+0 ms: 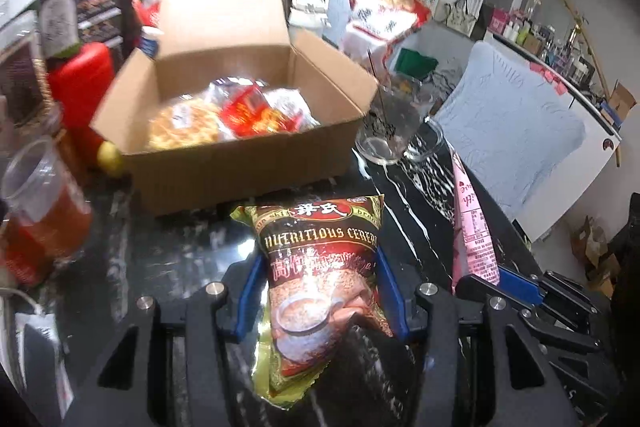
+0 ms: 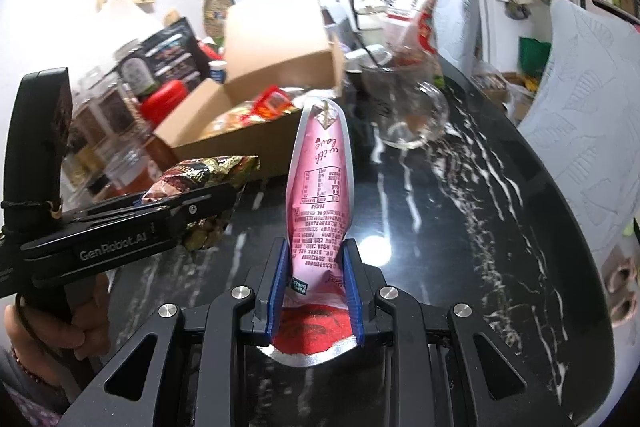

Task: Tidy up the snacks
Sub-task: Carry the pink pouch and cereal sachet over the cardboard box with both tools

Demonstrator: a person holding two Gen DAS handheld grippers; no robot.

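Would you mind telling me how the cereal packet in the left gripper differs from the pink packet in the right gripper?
The cereal packet is gold and dark red with English lettering; the pink packet is pink with a silver edge. The cereal packet looks wide and plump, the pink packet narrow and flat. The left gripper holds its packet with jaws set wider than the right gripper. Both packets are clamped, off the black marbled table and short of the cardboard box.

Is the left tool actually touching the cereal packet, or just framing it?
Touching. In the left wrist view the left tool has both blue pads pressed against the sides of the cereal packet, which hangs clear of the black marble table.
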